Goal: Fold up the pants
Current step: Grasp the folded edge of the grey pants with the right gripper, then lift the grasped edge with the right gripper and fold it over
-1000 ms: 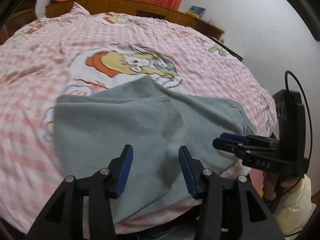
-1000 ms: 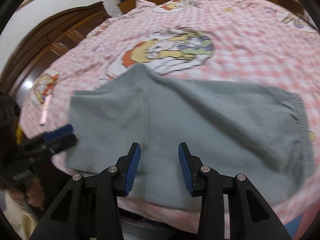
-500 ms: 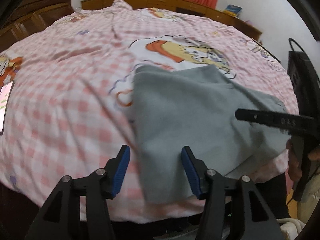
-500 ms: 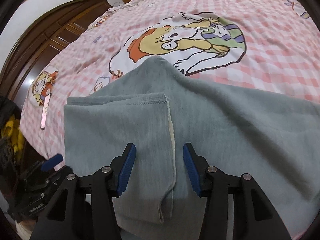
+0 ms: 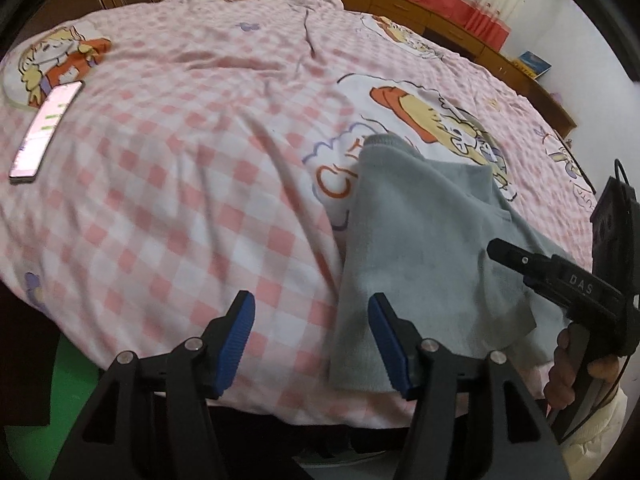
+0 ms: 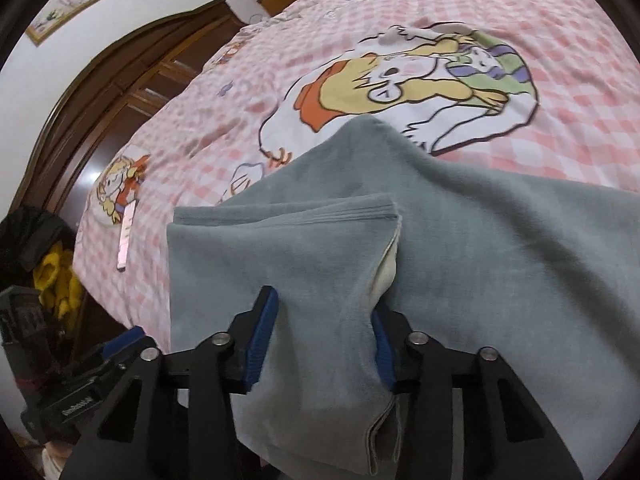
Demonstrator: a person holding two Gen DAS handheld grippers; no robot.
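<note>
Grey pants (image 5: 420,248) lie folded near the front edge of a pink checked bed (image 5: 180,200). My left gripper (image 5: 310,320) is open over the pants' left edge, with its right finger above the cloth and its left finger above bare sheet. A folded pant leg (image 6: 312,264) lies on top of the pants (image 6: 520,260). My right gripper (image 6: 322,326) is closing on a raised fold of that leg, and the cloth fills the gap from pad to pad. The right gripper (image 5: 498,246) shows side-on at the pants' right. The left gripper (image 6: 124,338) sits low at the left.
A phone (image 5: 44,128) lies on the sheet at the far left, also the phone (image 6: 126,240) left of the pants. A dark wooden wardrobe (image 6: 100,92) stands beyond the bed. A low wooden cabinet (image 5: 400,0) runs along the far wall. The bed's front edge is just below both grippers.
The left wrist view has swung left, from over the pants to their left edge, and its jaws stand a little wider. The right gripper dropped onto the folded leg and narrowed, bunching cloth between its fingers.
</note>
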